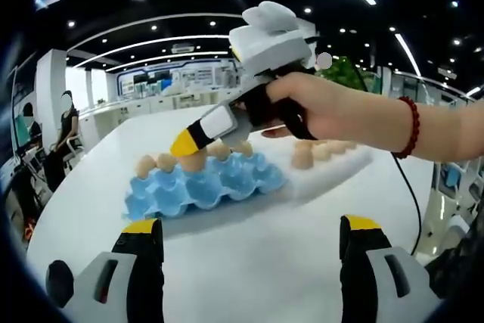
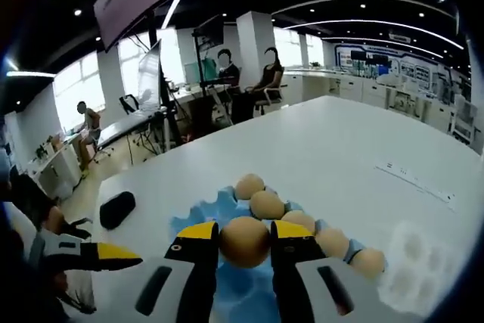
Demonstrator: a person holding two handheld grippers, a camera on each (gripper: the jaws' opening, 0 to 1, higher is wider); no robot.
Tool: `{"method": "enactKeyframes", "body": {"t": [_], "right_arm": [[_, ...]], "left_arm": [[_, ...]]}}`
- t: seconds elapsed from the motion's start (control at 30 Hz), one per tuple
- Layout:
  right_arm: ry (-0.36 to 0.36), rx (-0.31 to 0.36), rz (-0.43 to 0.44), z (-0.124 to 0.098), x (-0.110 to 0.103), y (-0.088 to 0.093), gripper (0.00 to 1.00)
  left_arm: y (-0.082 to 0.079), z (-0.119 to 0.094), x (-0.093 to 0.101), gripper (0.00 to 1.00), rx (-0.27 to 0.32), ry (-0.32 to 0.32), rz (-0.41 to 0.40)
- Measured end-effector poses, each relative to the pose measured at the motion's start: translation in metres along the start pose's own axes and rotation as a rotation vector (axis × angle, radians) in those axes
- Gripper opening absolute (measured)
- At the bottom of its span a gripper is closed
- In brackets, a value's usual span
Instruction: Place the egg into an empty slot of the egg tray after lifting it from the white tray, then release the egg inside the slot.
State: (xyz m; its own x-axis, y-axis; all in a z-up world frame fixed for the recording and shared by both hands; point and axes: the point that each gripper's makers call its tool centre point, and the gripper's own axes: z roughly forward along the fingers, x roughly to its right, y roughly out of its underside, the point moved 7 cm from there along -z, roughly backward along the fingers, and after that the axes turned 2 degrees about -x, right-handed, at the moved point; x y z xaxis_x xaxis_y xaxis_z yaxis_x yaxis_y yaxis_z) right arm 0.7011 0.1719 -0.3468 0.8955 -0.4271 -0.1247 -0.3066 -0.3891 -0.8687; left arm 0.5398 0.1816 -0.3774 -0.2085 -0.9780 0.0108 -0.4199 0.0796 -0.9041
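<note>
1. The left gripper (image 1: 249, 236) waits low over the white desk (image 1: 249, 262), its yellow-tipped jaws wide apart with nothing between them; it seems parked clear of the work so the other gripper has room.
2. The right gripper (image 2: 245, 241) clamps the egg (image 2: 244, 241) between its two jaws, pinched at the widest part, probably so the shell sits steady without slipping.
3. The egg hangs directly above the blue egg tray (image 2: 189, 226), tip angled down toward it, which suggests the placing step is under way and release has yet to come.
4. A row of eggs (image 2: 266, 203) already fills one side of the tray, so the free slots nearer the gripper look like the target.
5. The white tray (image 2: 412, 266) lies just beside the blue one, keeping the carry short.
6. Farther off on the desk sits a small black object (image 2: 117, 209).
</note>
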Motion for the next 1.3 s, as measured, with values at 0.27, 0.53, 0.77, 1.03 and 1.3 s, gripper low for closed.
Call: {"method": "enactKeyframes", "body": {"t": [0.27, 0.53, 0.77, 1.03, 1.3], "right_arm": [[-0.015, 0.031, -0.03, 0.009, -0.009, -0.01, 0.28], [-0.028, 0.031, -0.035, 0.025, -0.015, -0.013, 0.28], [-0.026, 0.035, -0.088, 0.032, -0.019, -0.011, 0.28], [-0.059, 0.047, -0.013, 0.051, -0.018, -0.017, 0.28], [-0.07, 0.07, -0.035, 0.06, -0.027, -0.023, 0.28]], "left_arm": [[0.001, 0.0, 0.0, 0.99, -0.004, -0.001, -0.003], [0.001, -0.002, -0.004, 0.98, -0.006, -0.01, -0.003], [0.001, -0.001, -0.001, 0.98, -0.005, -0.006, -0.007], [0.002, -0.006, 0.003, 0.98, -0.001, -0.009, -0.005], [0.005, -0.01, -0.003, 0.98, -0.003, -0.013, -0.011]]}}
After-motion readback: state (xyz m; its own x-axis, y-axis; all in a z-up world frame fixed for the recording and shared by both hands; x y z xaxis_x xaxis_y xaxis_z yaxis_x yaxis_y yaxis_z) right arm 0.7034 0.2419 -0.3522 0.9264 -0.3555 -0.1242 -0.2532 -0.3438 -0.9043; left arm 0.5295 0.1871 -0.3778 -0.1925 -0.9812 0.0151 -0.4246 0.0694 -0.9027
